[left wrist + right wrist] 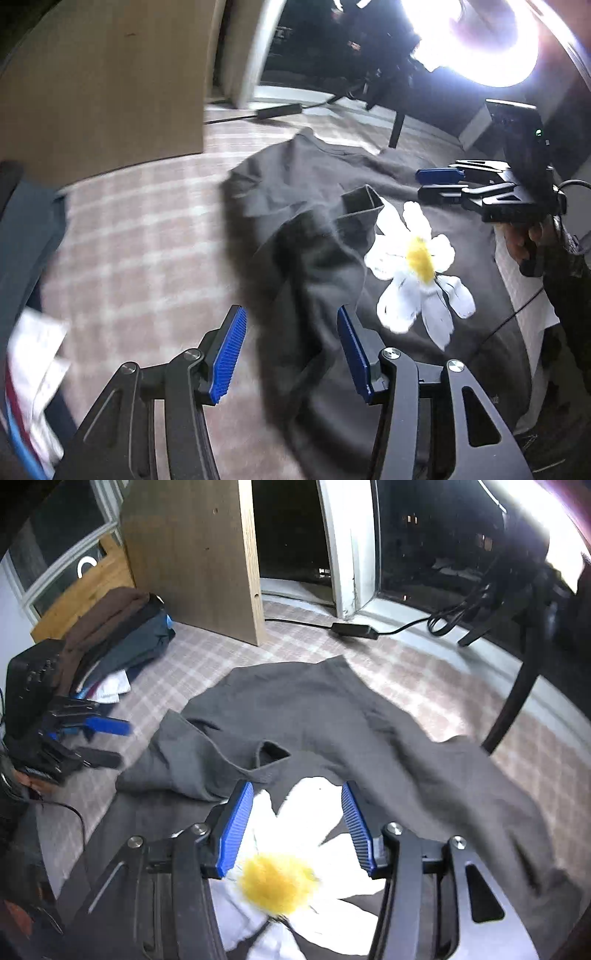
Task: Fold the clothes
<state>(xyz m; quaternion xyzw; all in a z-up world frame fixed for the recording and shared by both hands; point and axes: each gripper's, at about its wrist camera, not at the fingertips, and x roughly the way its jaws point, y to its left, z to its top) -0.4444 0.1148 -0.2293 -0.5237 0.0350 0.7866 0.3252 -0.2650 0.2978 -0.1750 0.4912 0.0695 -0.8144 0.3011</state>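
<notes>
A dark grey T-shirt [317, 206] with a white and yellow daisy print [417, 266] lies rumpled on the checked surface; a sleeve is folded over near the print. It also shows in the right wrist view [314, 709], with the daisy [284, 871] below the fingers. My left gripper [291, 354] is open and empty, above the shirt's left edge. My right gripper [299, 830] is open and empty, above the daisy. The right gripper also shows in the left wrist view [439, 184], and the left gripper in the right wrist view [107, 738].
A checked pink and white cover [424, 672] spreads under the shirt. A pile of folded clothes [118, 635] sits at the left by a wooden panel [199, 554]. A black power adapter and cable [354, 629] lie at the back. A bright lamp [476, 33] on a stand is at the right.
</notes>
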